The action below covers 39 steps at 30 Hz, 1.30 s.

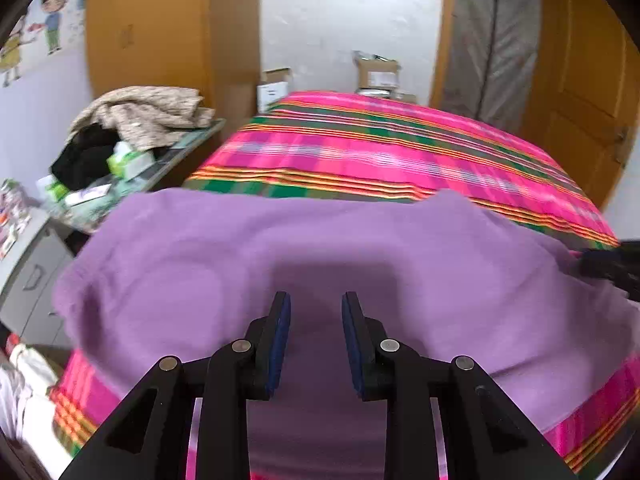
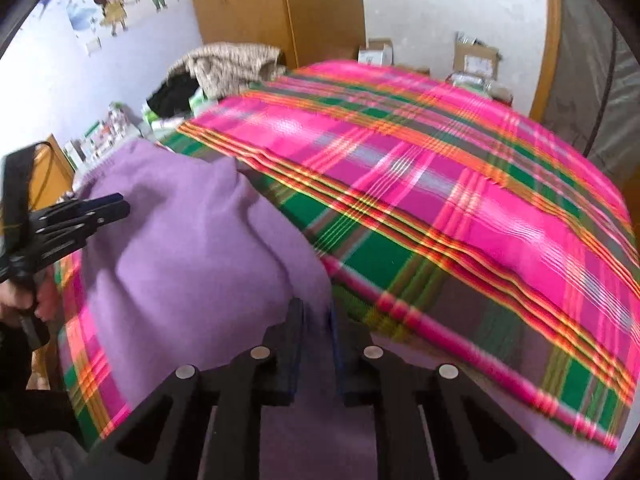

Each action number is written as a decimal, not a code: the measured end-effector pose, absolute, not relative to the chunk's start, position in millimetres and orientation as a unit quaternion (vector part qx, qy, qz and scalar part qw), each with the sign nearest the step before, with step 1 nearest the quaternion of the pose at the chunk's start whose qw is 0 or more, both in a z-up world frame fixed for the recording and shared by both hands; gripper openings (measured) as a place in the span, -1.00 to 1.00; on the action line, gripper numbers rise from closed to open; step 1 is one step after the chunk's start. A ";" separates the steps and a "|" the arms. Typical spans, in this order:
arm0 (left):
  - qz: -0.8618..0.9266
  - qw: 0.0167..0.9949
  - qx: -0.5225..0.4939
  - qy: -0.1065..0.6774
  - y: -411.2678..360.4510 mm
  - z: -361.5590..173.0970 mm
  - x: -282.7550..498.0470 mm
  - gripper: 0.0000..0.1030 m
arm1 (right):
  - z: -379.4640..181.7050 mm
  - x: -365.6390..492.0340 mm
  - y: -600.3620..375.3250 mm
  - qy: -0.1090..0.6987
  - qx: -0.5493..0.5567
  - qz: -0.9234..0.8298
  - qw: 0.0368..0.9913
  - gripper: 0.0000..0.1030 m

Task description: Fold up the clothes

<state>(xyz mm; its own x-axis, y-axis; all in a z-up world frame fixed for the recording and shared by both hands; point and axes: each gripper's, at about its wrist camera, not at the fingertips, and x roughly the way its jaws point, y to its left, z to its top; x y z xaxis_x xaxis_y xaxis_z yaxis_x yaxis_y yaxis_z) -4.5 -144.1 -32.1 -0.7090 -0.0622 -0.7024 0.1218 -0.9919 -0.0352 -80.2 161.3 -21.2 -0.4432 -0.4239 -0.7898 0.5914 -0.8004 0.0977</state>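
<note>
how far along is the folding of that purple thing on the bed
Early on. Done: the purple garment is spread on the plaid bedspread, still rumpled, with no neat fold showing. In hand: the right gripper has its jaws around the garment's edge; the left gripper hangs open above the middle. Left: all the folds, and seemingly the clothes heap beside the bed.

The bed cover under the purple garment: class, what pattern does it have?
Bed cover: a pink, green and orange plaid, clearest in the right wrist view.

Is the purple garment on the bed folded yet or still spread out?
Mostly spread, loosely rumpled. The purple garment lies wide across the plaid bedspread with soft humps and no clean fold edge; whether any layer is doubled underneath cannot be told.
</note>
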 end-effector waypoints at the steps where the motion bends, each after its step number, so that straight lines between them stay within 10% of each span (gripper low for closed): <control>1: -0.924 0.058 0.377 0.043 -150.3 -32.6 -0.8 -0.47 | -16.9 -68.4 165.8 0.090 0.426 -0.846 0.309 -0.63; 39: -0.922 0.033 0.376 0.085 -154.1 -48.9 62.9 -0.36 | -46.4 42.4 58.3 0.200 0.379 -0.795 0.430 -0.70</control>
